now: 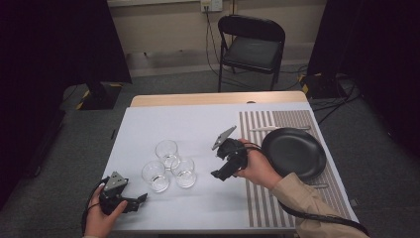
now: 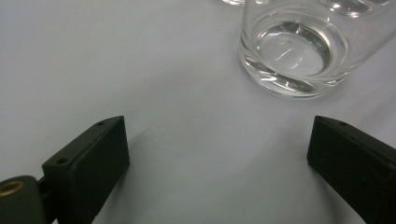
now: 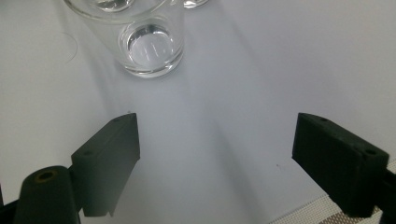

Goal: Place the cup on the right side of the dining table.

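three glasses (image 1: 169,167) cluster mid-bench. both hand-held grippers, left (image 1: 140,200) and right (image 1: 218,173), gape wide and empty; i'd approach the outermost glass square-on, jaws straddling its wall, without nudging neighbours.

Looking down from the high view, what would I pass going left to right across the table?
Left gripper → cluster of three clear glasses → right gripper → black plate on the striped placemat.
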Available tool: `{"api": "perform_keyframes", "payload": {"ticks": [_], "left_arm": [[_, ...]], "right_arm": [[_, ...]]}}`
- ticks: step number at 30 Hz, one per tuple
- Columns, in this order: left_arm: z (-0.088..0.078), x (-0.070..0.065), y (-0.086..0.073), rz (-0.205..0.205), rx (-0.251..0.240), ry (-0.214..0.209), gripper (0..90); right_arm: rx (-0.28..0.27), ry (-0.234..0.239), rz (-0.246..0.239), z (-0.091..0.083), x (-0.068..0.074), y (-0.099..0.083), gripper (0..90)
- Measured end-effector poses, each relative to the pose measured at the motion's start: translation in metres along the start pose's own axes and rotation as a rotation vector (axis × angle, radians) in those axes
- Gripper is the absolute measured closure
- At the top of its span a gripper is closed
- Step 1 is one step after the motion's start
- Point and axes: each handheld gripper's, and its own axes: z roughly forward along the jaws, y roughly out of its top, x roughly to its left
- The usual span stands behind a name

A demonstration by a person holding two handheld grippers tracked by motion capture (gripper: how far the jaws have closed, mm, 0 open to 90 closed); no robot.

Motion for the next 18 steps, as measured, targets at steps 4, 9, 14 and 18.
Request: {"api": "perform_keyframes", "payload": {"ticks": [4, 9, 14, 18], "left_arm": [[0.0, 0.0, 0.0, 0.001, 0.002, 0.0, 4.7], [0.0, 0.0, 0.0, 0.001, 0.002, 0.0, 4.7], [0.0, 0.0, 0.0, 0.001, 0.003, 0.0, 4.7], [0.0, 0.0, 0.0, 0.002, 0.004, 0.0, 4.7]], "right_arm": [[-0.004, 0.0, 0.003, 0.0, -0.001, 0.004, 14.4], [-0.018, -0.003, 0.002, 0.001, -0.001, 0.01, 14.3], [-0.025, -0.006, -0.003, 0.001, -0.003, 0.016, 14.3], [-0.026, -0.01, 0.003, 0.002, -0.004, 0.019, 14.2]]}}
